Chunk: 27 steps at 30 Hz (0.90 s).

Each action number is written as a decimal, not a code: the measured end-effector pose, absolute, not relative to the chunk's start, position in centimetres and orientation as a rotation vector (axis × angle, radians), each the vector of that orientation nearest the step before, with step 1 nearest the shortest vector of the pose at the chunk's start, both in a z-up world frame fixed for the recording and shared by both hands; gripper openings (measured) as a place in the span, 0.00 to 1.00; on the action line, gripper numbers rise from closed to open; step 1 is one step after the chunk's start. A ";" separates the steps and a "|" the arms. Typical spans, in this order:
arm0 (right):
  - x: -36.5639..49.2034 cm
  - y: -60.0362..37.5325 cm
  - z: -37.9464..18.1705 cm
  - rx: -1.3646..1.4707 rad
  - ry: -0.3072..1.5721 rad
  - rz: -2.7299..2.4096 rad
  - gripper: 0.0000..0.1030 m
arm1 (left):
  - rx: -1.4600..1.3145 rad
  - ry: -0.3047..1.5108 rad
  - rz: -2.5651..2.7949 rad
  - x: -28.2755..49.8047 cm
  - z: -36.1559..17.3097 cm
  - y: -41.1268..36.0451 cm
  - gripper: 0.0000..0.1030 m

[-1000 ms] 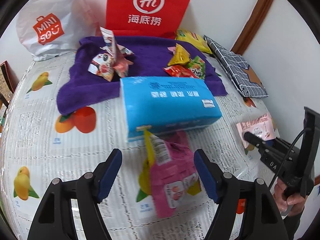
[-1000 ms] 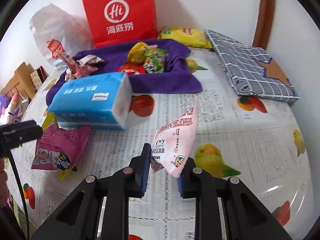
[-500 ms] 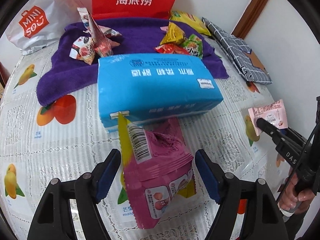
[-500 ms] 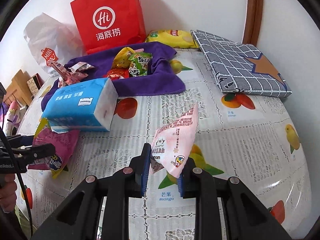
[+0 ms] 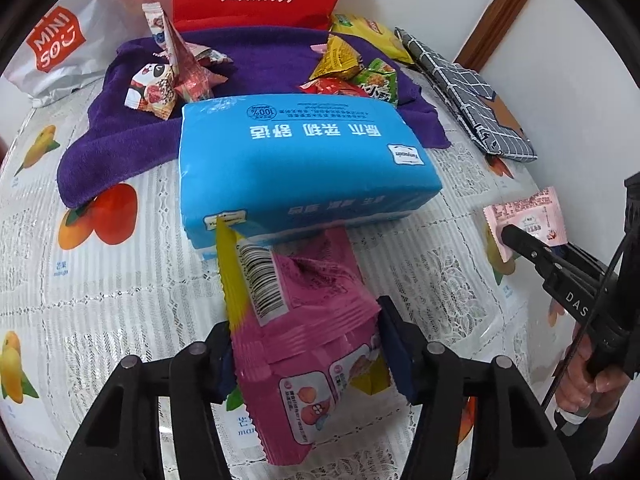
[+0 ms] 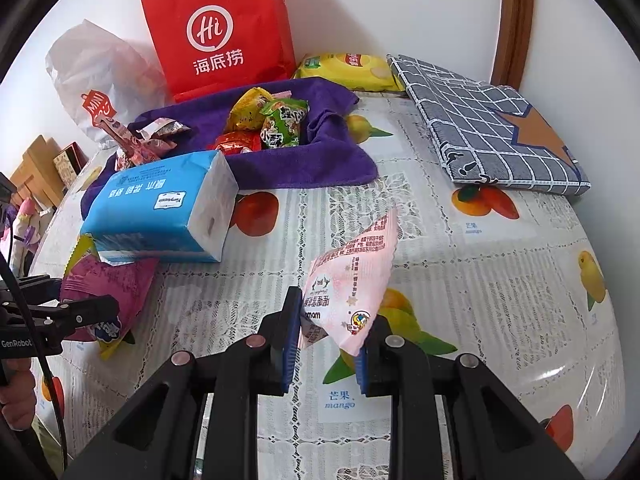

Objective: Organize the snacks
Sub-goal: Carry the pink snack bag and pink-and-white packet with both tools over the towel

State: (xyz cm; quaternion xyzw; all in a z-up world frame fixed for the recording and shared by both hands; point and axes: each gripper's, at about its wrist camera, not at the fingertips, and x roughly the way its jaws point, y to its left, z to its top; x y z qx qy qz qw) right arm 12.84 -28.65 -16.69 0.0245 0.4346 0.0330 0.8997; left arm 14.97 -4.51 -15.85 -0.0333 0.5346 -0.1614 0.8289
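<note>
Left gripper (image 5: 306,354) sits nearest the lens, and its jaws have just been closing: both blue pads now press the flanks of the crinkled magenta-and-yellow foil snack bag (image 5: 304,320), which bulges up between them. A second ago the same pads stood wide with the bag lying loose between them, so the change reads as a grasp being made, and my judgement is that the bag is ready to be lifted. Its far end is tucked under the near edge of the bright blue plastic-wrapped tissue pack (image 5: 296,168), so a straight pull may drag or tip that pack. Compared with the earlier left wrist frame, the bag and tissue pack also fill more of the view.

Right gripper (image 6: 326,354), to the right of the tissue pack and above the fruit-printed plastic tablecloth (image 6: 500,280), is clamped at its narrowest on the lower corner of a pale pink printed snack sachet (image 6: 352,280), exactly as it was a second ago; only the left one has acted.

Just behind the tissue pack lies the rumpled purple towel (image 5: 132,140) with two heaps of small wrapped snacks on it, probably the sorting spot. Behind that stand a red paper carrier bag (image 6: 220,28) and a white plastic shopping bag (image 5: 60,56), with a folded grey checked cloth (image 6: 492,124) at the far right
</note>
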 end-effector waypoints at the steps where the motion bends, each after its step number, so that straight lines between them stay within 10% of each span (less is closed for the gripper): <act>1: 12.8 -28.6 -16.6 0.049 0.898 0.069 0.23 | -0.073 1.132 -0.345 14.9 -15.8 -4.5 0.55; 27: 9.9 -23.5 -12.3 -0.009 0.810 0.151 0.23 | -0.144 0.996 -0.317 10.9 -10.9 -0.2 0.55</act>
